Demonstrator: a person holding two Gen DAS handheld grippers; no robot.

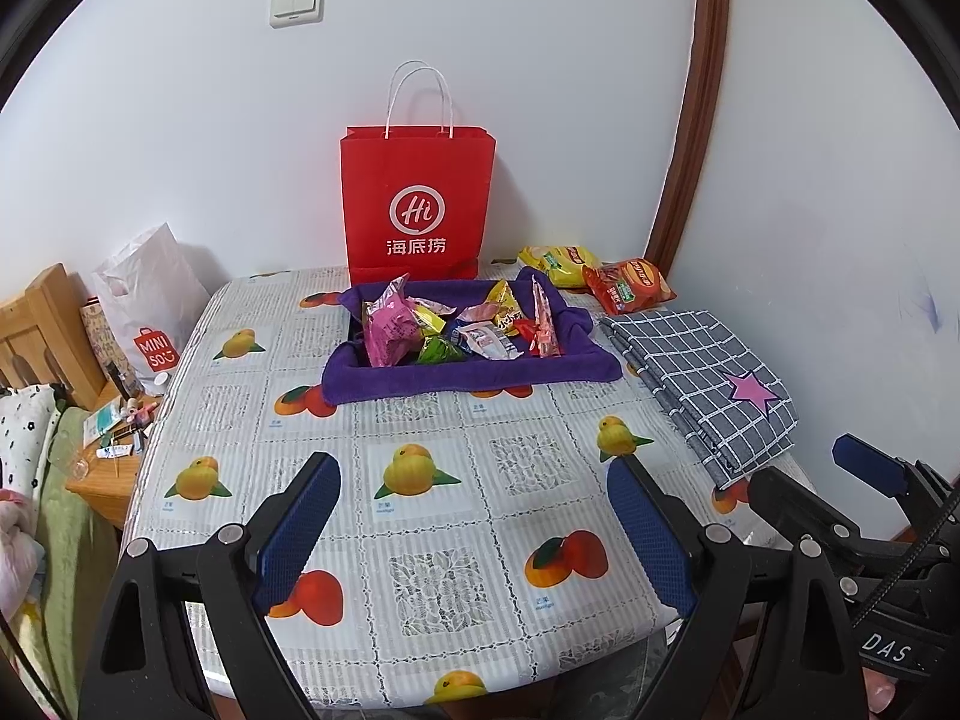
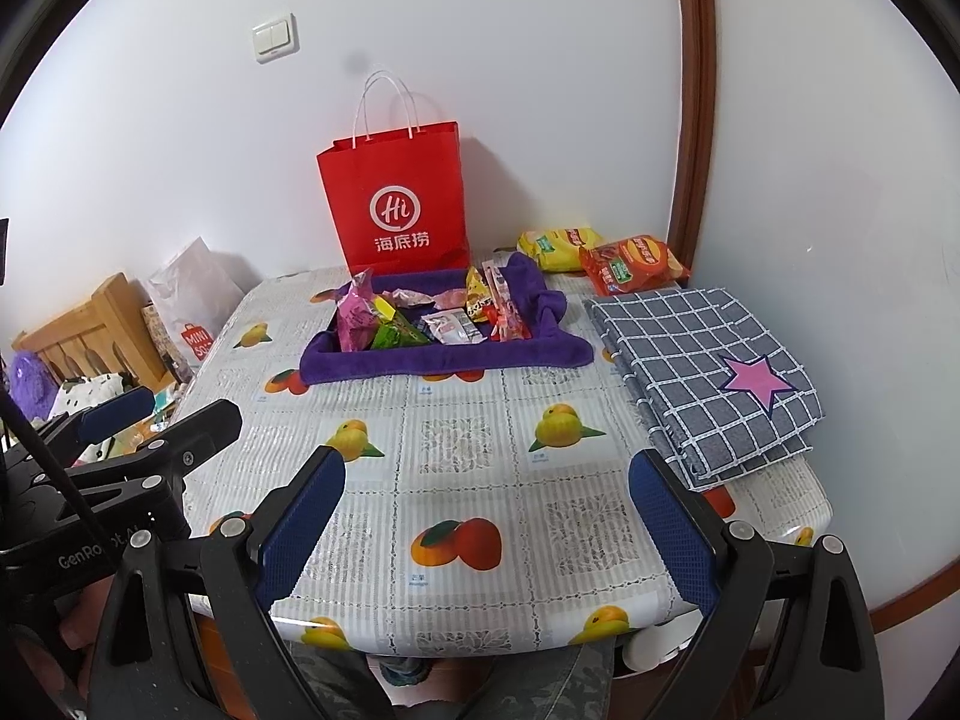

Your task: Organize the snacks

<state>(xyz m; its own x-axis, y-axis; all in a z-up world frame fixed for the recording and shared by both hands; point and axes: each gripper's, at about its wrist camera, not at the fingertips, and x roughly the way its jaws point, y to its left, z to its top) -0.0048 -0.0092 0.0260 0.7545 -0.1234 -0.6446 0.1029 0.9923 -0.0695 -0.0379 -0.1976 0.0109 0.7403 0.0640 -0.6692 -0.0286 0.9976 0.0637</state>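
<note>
Fruit-print table (image 1: 432,540), white wall (image 1: 180,120)

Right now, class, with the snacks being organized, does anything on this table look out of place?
Yes: two chip bags, one yellow and one red, lie loose on the tablecloth by the wall, outside the purple cloth-lined tray that holds the other snacks. Nothing looks spilled or damaged.

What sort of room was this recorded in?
Probably a bedroom at home: a wooden headboard with bedding beside the table, a cluttered nightstand, and a wall switch.
</note>
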